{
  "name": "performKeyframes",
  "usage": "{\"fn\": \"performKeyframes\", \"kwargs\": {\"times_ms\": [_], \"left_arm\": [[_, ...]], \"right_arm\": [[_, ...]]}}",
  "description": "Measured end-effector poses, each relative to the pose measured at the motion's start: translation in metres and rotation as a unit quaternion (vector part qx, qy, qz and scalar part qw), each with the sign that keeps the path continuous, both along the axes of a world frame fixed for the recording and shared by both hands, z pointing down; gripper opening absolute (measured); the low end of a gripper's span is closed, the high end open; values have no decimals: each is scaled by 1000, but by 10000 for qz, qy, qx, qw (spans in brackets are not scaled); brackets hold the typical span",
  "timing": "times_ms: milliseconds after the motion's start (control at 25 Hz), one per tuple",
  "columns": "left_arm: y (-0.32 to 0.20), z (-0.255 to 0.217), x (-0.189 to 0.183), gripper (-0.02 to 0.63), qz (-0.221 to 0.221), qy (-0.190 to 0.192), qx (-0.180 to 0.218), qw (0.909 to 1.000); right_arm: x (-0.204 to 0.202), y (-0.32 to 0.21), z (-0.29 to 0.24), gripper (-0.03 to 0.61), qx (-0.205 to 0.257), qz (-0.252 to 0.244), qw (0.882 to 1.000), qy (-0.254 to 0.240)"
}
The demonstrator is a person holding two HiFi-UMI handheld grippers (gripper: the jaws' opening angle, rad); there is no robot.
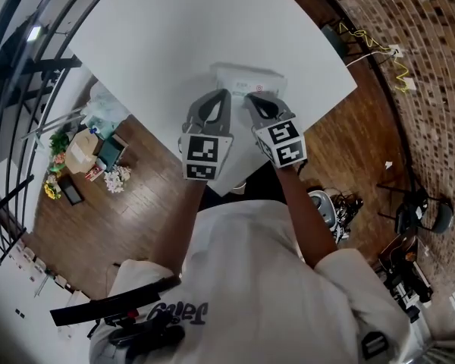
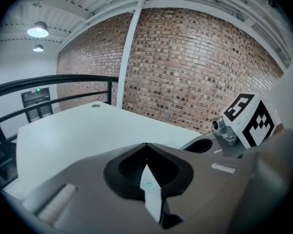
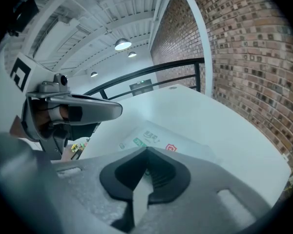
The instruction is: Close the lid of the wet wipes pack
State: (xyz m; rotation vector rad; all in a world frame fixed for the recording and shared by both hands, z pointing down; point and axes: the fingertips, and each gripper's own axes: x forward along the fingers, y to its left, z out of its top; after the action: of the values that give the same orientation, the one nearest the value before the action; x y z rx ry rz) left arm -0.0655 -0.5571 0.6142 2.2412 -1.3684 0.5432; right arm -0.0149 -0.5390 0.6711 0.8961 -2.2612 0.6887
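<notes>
The wet wipes pack (image 1: 250,76) is white and flat, and it lies near the front edge of the white table (image 1: 174,44). In the right gripper view the pack (image 3: 158,139) shows green print and a small red mark; no raised lid is visible. My left gripper (image 1: 225,93) is shut, with its tip at the pack's near left side. Beside it my right gripper (image 1: 252,97) is shut too, its tip at the pack's near edge. Neither holds anything. In the left gripper view the shut left gripper (image 2: 146,145) hides most of the pack.
The table's front edge runs just below the grippers, with wood floor beneath. Boxes and flowers (image 1: 83,154) lie on the floor at the left, and a chair (image 1: 421,211) stands at the right. A black railing (image 2: 53,82) and a brick wall (image 2: 195,67) lie beyond the table.
</notes>
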Motion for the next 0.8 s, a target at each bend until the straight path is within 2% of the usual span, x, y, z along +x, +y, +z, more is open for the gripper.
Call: {"fn": "performKeyframes", "kwargs": {"times_ms": [320, 560, 680, 800], "left_arm": [[2, 10, -11, 17, -133, 4, -133, 9998], [6, 0, -18, 17, -159, 17, -2, 9999], [10, -16, -22, 17, -147, 40, 174, 9997], [17, -42, -29, 17, -109, 94, 451, 9989]], "right_arm": [[-3, 1, 6, -12, -56, -220, 9992, 337], [-6, -2, 6, -12, 34, -123, 9990, 429], [-6, -1, -3, -12, 47, -16, 9998, 175], [-6, 2, -35, -12, 406, 195, 9989, -133]]}}
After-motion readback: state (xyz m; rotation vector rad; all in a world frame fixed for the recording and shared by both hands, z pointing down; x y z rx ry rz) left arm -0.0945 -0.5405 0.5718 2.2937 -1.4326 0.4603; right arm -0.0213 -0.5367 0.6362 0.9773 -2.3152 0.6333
